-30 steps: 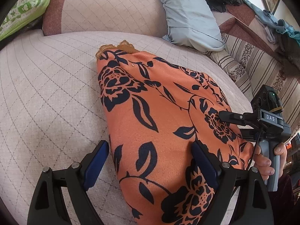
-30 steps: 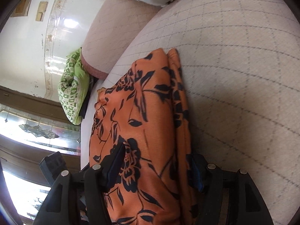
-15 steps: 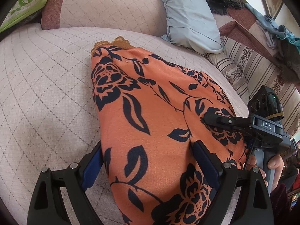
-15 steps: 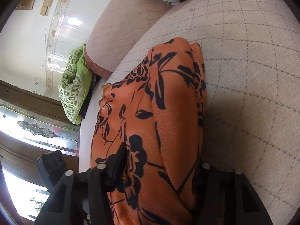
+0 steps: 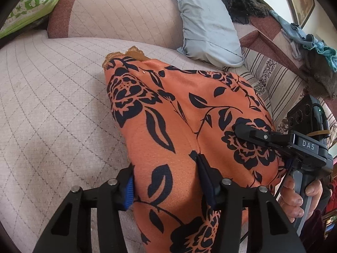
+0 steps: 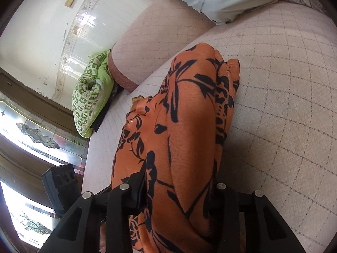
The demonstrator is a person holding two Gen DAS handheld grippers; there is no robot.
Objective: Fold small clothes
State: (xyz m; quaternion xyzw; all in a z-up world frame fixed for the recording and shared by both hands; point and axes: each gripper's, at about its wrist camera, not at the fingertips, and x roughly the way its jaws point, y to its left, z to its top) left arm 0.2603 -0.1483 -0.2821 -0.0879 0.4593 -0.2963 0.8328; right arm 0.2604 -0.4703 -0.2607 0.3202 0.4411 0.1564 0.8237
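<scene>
An orange garment with a black flower print (image 5: 168, 109) lies on the quilted sofa seat (image 5: 52, 105); it also shows in the right wrist view (image 6: 185, 126). My left gripper (image 5: 166, 181) is shut on the garment's near edge, with cloth bunched between the pads. My right gripper (image 6: 181, 194) is shut on the other near end of the garment, and its body shows in the left wrist view (image 5: 294, 145) at the right. The cloth drapes over both sets of fingers and is lifted at the near side.
A light blue pillow (image 5: 206, 21) leans on the backrest. A green patterned cushion (image 6: 90, 97) sits at the sofa's far left end. Striped fabric and piled clothes (image 5: 305, 42) lie on the right. A door with patterned glass (image 6: 31, 139) stands beyond.
Both grippers have closed on the garment's near edge. The cloth has bunched up and risen at the near side, and the cameras have moved in closer.
</scene>
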